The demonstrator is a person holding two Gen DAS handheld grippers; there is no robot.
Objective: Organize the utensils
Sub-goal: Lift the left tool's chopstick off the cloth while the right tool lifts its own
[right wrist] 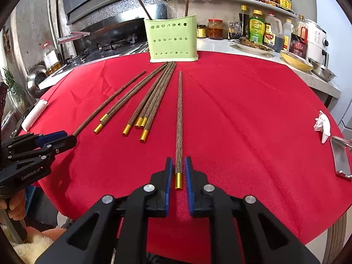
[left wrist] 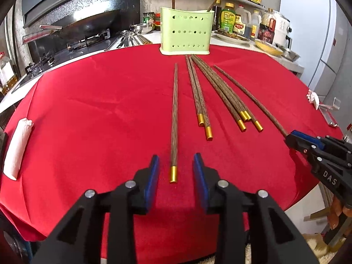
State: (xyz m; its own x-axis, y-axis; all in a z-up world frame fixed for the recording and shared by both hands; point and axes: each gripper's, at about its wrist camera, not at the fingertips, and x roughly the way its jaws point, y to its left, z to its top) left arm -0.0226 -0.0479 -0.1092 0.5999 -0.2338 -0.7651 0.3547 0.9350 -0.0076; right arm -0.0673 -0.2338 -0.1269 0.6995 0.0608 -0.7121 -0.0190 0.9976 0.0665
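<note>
Dark wooden chopsticks with gold caps [left wrist: 199, 92] lie fanned on the red tablecloth [left wrist: 99, 114], tips toward a pale green perforated plastic utensil holder [left wrist: 186, 33] at the far edge; two more sticks stand inside it. One single chopstick [left wrist: 174, 121] lies between the left gripper's [left wrist: 176, 171] spread blue pads, untouched. Another lone chopstick [right wrist: 180, 121] lies between the right gripper's [right wrist: 178, 171] narrowly parted pads, small gaps either side. A rolled white napkin [left wrist: 16, 149] rests near the cloth's left edge.
</note>
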